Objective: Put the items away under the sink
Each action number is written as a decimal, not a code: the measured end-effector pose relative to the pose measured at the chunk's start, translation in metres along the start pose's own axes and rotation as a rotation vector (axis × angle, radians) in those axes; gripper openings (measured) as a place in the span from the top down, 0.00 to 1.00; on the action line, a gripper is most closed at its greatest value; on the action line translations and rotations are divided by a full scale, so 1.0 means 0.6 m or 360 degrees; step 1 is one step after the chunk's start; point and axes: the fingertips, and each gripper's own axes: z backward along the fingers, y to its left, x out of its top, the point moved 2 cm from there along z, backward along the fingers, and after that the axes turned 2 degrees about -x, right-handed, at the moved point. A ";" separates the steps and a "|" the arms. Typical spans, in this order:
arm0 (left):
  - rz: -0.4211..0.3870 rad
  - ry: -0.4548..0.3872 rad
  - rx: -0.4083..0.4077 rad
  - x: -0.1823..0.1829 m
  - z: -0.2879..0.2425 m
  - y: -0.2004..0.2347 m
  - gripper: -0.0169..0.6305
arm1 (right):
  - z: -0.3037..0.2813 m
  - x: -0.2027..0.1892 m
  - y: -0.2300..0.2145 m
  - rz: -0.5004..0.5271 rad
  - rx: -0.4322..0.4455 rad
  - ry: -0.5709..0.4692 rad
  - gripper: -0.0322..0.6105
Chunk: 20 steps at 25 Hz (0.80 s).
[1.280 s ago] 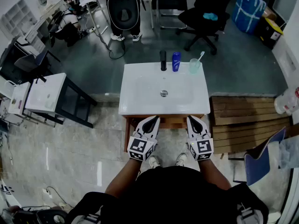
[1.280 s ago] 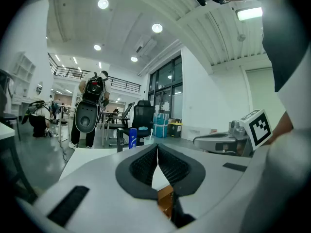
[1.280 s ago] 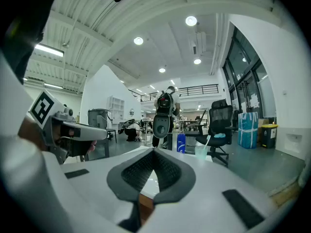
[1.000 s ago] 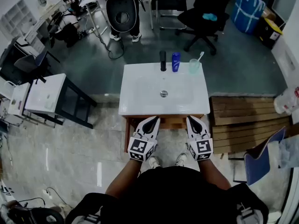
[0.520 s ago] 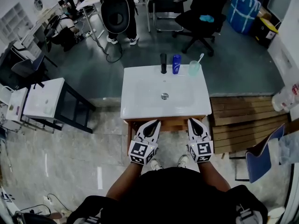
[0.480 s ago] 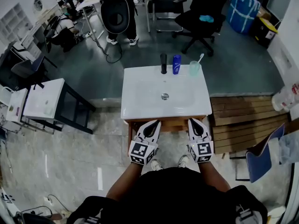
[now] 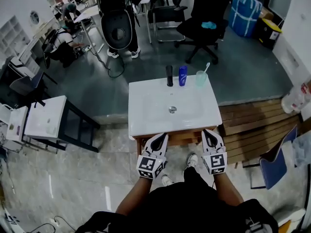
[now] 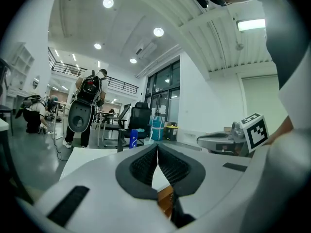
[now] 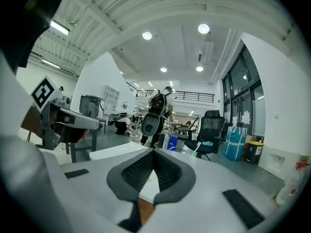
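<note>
Nearest, both claws are clenched on nothing. The left claw (image 7: 164, 135) and the right claw (image 7: 207, 131) sit side by side just before the near edge of the sink (image 7: 146, 123), with their tips over the wooden cabinet (image 7: 182, 138) beneath it.

Only the gripper views show the ribbed black rubber pads (image 8: 143, 166), which meet at their tips inside smooth pale shells. The left gripper view also catches the other claw's marker cube (image 8: 255, 131).

Only the head view lays out the glossy white rectangular basin with its round metal drain (image 7: 172, 109). Along the far rim, well apart from both claws, stand a black cylindrical faucet (image 7: 169, 75), a blue bottle (image 7: 182, 75) and a translucent green cup (image 7: 201, 78) with a toothbrush leaning in it.

To the right lies a slatted wooden platform (image 7: 252, 125). Farther off, a black office chair (image 7: 204, 25) stands on the grey floor.
</note>
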 end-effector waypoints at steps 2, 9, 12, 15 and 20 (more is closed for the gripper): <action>0.0004 0.0000 0.0007 0.000 -0.009 0.010 0.94 | -0.010 -0.003 -0.005 -0.0027 0.0004 0.0005 0.92; -0.0072 0.0041 0.0005 0.009 -0.055 0.023 0.94 | -0.046 -0.016 -0.032 -0.0020 0.0019 0.0017 0.92; -0.0111 0.0062 0.0000 0.010 -0.088 0.031 0.94 | -0.074 -0.020 -0.052 -0.0042 0.0022 0.0010 0.92; -0.0102 0.0060 -0.0003 0.017 -0.127 0.041 0.94 | -0.106 -0.019 -0.073 -0.0072 0.0046 0.0001 0.92; -0.0122 0.0094 -0.0009 0.025 -0.194 0.053 0.94 | -0.155 -0.024 -0.111 -0.0103 0.0095 0.0008 0.92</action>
